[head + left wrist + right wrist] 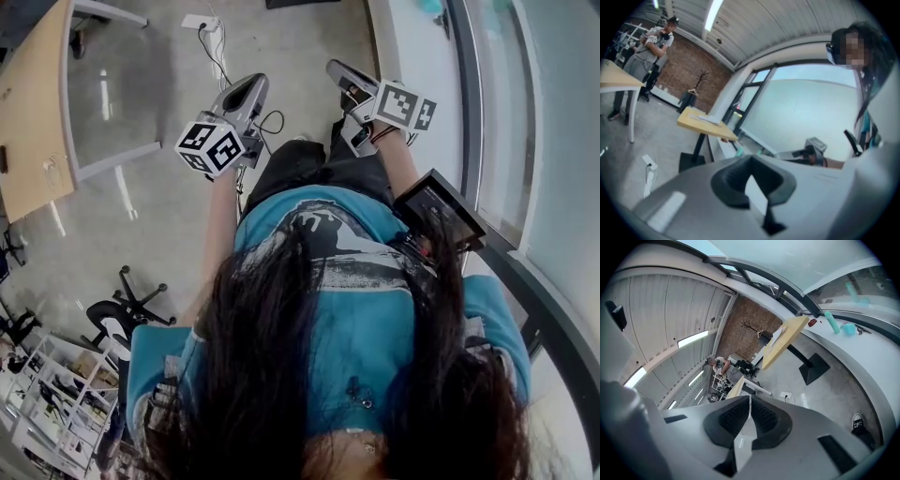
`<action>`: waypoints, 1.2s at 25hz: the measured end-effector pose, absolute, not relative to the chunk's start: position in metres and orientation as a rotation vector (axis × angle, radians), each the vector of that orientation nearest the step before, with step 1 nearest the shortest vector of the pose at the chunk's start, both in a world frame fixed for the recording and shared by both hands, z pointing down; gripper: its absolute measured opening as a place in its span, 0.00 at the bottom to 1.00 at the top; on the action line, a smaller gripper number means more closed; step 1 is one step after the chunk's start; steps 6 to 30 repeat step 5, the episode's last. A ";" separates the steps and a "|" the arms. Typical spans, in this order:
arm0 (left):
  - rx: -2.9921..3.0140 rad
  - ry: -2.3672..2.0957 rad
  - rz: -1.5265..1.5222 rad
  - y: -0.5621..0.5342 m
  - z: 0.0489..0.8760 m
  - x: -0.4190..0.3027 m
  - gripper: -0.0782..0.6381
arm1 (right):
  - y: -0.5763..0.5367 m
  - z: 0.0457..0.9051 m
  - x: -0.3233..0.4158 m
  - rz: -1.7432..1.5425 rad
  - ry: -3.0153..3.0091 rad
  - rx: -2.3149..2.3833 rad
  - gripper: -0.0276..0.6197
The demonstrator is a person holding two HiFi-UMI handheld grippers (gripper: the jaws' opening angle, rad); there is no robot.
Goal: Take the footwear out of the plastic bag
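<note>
Grey floor point(169, 216) lies under both grippers, which are held out ahead of the person's teal shirt point(366, 309). Left gripper point(251, 86), upper centre: jaws pressed together, nothing between them. Right gripper point(339, 69), just right of it: same, closed and empty. Wooden table point(33, 112) upper left, power strip point(199, 21) at top edge. Plastic bag and footwear: no view shows them.
</note>
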State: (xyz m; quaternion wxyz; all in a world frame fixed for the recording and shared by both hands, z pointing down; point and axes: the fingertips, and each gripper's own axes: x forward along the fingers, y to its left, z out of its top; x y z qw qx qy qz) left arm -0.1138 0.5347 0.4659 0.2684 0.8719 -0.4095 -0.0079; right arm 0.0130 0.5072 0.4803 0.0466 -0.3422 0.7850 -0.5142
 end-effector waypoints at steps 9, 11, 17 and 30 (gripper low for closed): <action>2.349 -1.094 -0.044 0.551 0.477 -0.124 0.11 | 0.526 0.494 0.002 -1.584 2.402 -1.048 0.08; 2.349 -1.094 -0.044 0.551 0.477 -0.124 0.11 | 0.526 0.494 0.002 -1.584 2.402 -1.048 0.08; 2.349 -1.094 -0.044 0.551 0.477 -0.124 0.11 | 0.526 0.494 0.002 -1.584 2.402 -1.048 0.08; 2.349 -1.094 -0.044 0.551 0.477 -0.124 0.11 | 0.526 0.494 0.002 -1.584 2.402 -1.048 0.08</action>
